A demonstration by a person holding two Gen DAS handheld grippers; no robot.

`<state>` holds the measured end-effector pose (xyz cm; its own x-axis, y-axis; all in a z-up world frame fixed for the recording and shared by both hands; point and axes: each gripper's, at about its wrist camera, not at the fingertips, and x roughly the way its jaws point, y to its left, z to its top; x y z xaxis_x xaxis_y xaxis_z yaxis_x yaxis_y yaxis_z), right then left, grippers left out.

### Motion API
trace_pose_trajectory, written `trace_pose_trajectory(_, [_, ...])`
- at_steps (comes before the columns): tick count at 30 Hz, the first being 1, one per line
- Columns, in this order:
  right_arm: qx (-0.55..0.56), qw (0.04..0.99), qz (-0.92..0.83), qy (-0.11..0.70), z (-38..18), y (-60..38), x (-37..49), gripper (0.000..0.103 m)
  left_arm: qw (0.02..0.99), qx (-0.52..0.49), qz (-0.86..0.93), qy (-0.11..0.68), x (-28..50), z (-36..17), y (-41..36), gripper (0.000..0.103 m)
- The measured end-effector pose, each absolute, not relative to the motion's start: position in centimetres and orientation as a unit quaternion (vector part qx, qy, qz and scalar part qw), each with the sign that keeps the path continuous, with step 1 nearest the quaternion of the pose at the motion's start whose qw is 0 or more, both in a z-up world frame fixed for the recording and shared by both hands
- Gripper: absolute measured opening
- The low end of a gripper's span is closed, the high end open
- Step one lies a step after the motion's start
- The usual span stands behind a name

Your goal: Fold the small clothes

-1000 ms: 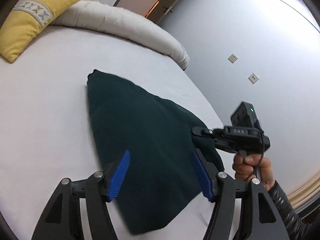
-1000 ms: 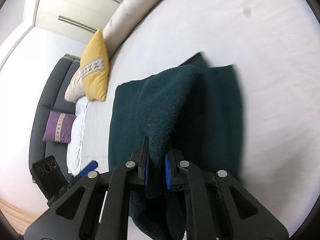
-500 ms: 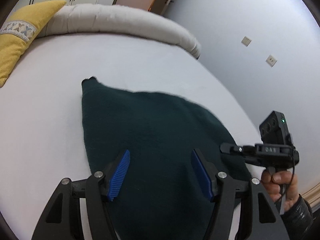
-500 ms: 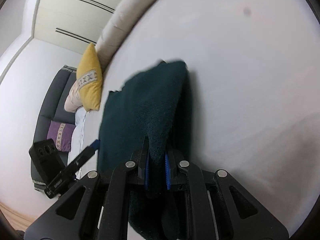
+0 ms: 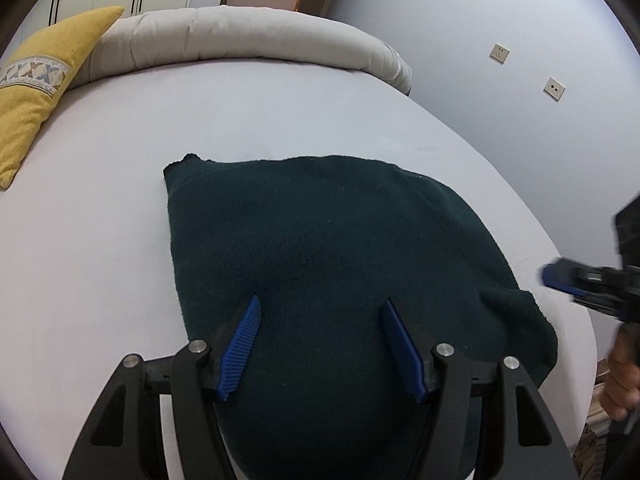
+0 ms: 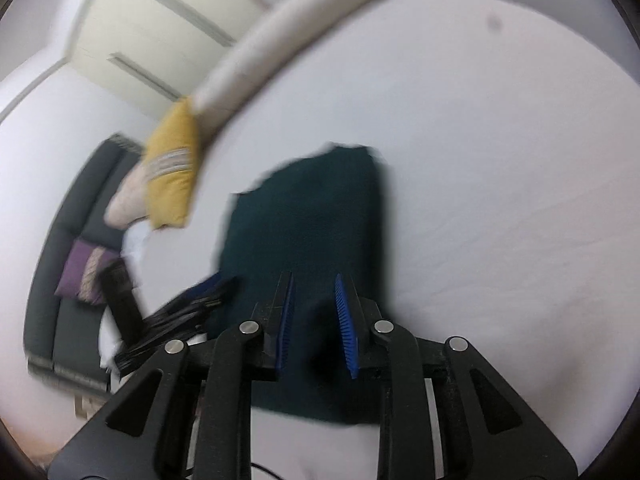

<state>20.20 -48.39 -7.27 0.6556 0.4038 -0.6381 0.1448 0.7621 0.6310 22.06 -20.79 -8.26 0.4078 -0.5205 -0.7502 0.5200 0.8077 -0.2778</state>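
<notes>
A dark green knitted garment (image 5: 320, 248) lies folded flat on the white bed (image 5: 100, 272). My left gripper (image 5: 320, 340) is open and empty, hovering over the garment's near edge. My right gripper (image 6: 314, 320) is open and empty above the garment (image 6: 312, 216) in the blurred right wrist view. In the left wrist view the right gripper (image 5: 576, 284) is at the right, off the garment's right corner. The left gripper (image 6: 180, 312) shows at the left of the right wrist view.
A yellow cushion (image 5: 36, 92) and a long beige bolster (image 5: 248, 36) lie at the bed's far side. A wall with sockets (image 5: 554, 89) is on the right. A dark sofa with a purple cushion (image 6: 84, 272) stands beyond the bed.
My right gripper opened and let go of the garment's folded-over edge, then drew back to the right. The garment now lies flat, folded. My left gripper stayed open and shifted over it.
</notes>
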Motion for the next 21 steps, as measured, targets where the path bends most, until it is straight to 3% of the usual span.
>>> trace_pose_trajectory(3, [0.32,0.841,0.122,0.419,-6.7,-45.4,20.7,0.021,0.84,0.007,-0.308,0.446,21.9,-8.3,-20.9,0.066])
trace_pose_trajectory(6, [0.342,0.811,0.098,0.464,-10.4,-45.1,21.4,0.02,0.838,0.008,-0.312,0.449,21.9,-8.2,-20.8,0.066])
trace_pose_trajectory(7, [0.355,0.797,0.076,0.483,-12.2,-45.6,21.1,0.01,0.836,0.006,-0.314,0.449,22.0,-8.2,-20.7,0.066])
trace_pose_trajectory(9, [0.416,0.774,0.081,0.47,-15.3,-46.9,19.4,0.0,0.835,0.009,-0.319,0.448,21.9,-8.4,-20.6,0.066])
trace_pose_trajectory(16, [0.472,0.759,0.098,0.438,-17.0,-47.9,16.0,0.0,0.833,0.01,-0.325,0.447,21.7,-8.3,-20.4,0.066])
trace_pose_trajectory(17, [0.446,0.768,0.091,0.451,-15.9,-47.3,16.2,0.0,0.833,0.007,-0.324,0.448,21.6,-8.1,-20.2,0.065])
trace_pose_trajectory(18, [0.427,0.775,0.089,0.458,-14.8,-47.1,16.5,0.008,0.835,0.005,-0.32,0.449,21.5,-7.6,-19.9,0.062])
trace_pose_trajectory(21, [0.4,0.801,0.124,0.427,-10.7,-46.2,16.7,0.009,0.844,-0.016,-0.314,0.434,20.6,-5.5,-19.3,0.057])
